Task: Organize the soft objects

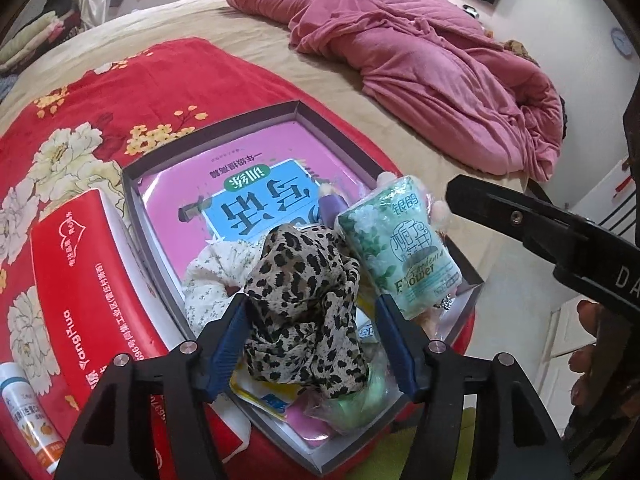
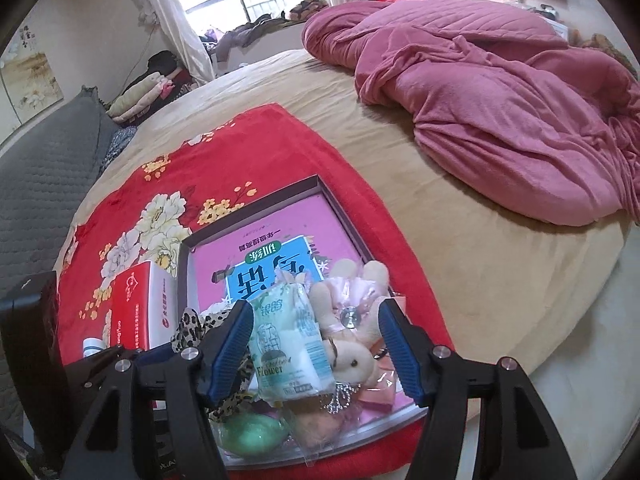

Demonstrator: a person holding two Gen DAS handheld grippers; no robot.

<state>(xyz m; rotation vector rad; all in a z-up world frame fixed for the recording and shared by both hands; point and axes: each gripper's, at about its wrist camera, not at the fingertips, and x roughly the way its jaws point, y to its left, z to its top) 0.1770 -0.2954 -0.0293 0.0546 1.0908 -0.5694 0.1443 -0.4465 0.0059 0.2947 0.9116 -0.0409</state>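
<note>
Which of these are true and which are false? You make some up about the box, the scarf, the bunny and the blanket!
1. The spotted scarf lies in the box. True.
2. The tissue pack is blue. False: it is pale green and white.
3. A toy bunny lies in the box. True.
4. The pink quilt is folded neatly. False: it lies crumpled on the bed.
5. The red tissue box sits inside the box. False: it stands beside it, on the red blanket.
</note>
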